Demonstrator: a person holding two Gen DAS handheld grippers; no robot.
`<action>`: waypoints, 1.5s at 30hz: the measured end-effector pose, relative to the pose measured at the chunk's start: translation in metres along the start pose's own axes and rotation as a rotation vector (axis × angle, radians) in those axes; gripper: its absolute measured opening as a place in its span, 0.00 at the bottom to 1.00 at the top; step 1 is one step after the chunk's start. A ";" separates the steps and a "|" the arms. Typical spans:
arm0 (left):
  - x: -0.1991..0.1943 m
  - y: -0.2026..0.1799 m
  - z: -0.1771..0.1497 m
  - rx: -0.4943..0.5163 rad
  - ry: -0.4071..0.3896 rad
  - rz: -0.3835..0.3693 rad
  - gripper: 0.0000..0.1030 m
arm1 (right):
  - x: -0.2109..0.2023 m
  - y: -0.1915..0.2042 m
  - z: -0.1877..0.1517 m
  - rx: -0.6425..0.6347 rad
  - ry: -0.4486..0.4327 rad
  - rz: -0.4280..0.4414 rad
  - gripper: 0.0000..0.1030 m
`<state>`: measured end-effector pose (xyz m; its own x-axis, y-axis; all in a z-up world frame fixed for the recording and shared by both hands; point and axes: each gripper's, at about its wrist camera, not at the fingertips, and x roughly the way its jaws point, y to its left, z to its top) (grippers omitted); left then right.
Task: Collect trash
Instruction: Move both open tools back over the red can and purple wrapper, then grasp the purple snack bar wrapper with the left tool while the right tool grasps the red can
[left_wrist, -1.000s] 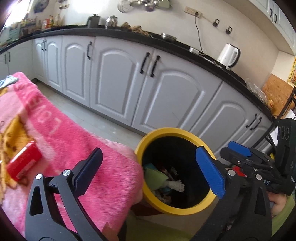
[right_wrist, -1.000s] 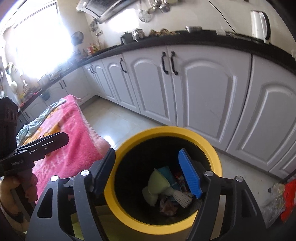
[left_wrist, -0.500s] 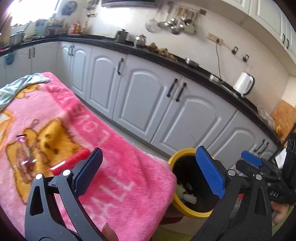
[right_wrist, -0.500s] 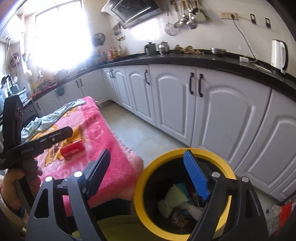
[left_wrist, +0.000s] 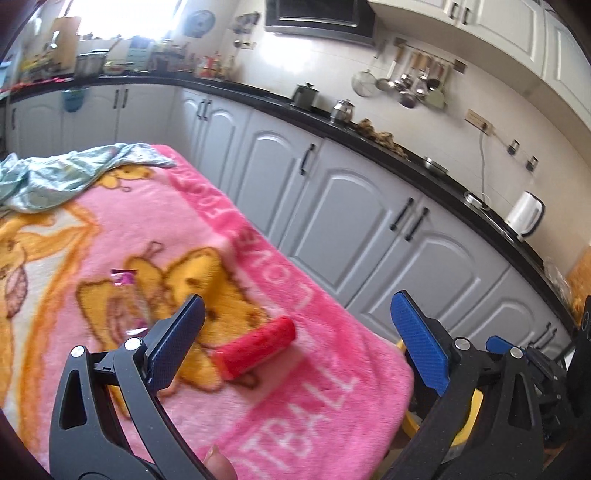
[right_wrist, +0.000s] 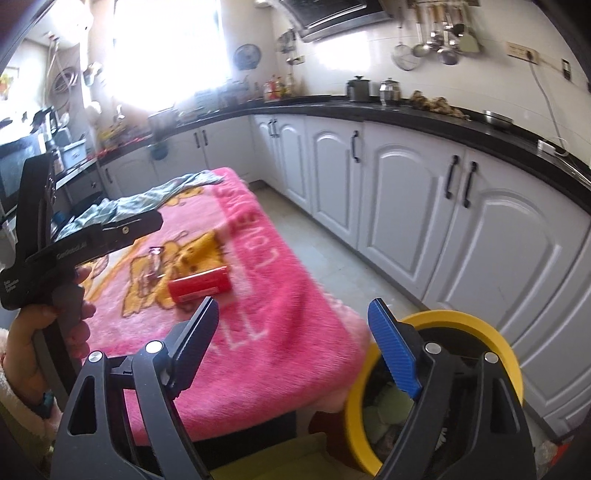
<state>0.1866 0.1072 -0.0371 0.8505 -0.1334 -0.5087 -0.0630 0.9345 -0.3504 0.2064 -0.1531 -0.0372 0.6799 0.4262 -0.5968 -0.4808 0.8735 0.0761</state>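
Both claws swing off the bin toward the pink blanket (left_wrist: 258, 424); right jaws have just been opening, nothing between them. Left claw (left_wrist: 295, 343) wide open, empty; clear wrapper (left_wrist: 127, 295) ahead-left of it, red can (left_wrist: 255, 349) lying just ahead between its tips. Right claw (right_wrist: 295, 336) wide open, empty; can (right_wrist: 199, 286) ahead-left, yellow bin (right_wrist: 480, 325) behind its right tip. Step: reaching for next trash. Next: lower over can, close across its width.

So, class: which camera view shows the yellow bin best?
The right wrist view: the yellow bin shows its rim and some trash inside, beside the pink blanket. The left wrist view shows only slivers of its rim behind the gripper.
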 end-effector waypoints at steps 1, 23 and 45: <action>0.000 0.004 0.001 -0.008 -0.002 0.005 0.89 | 0.004 0.006 0.001 -0.007 0.004 0.007 0.78; 0.006 0.117 0.006 -0.218 0.011 0.160 0.89 | 0.116 0.094 0.005 -0.091 0.154 0.137 0.88; 0.070 0.150 -0.009 -0.282 0.170 0.188 0.53 | 0.202 0.117 0.006 -0.140 0.249 0.126 0.94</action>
<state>0.2322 0.2352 -0.1330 0.7132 -0.0427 -0.6997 -0.3713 0.8236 -0.4288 0.2905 0.0360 -0.1440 0.4620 0.4429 -0.7684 -0.6357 0.7695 0.0613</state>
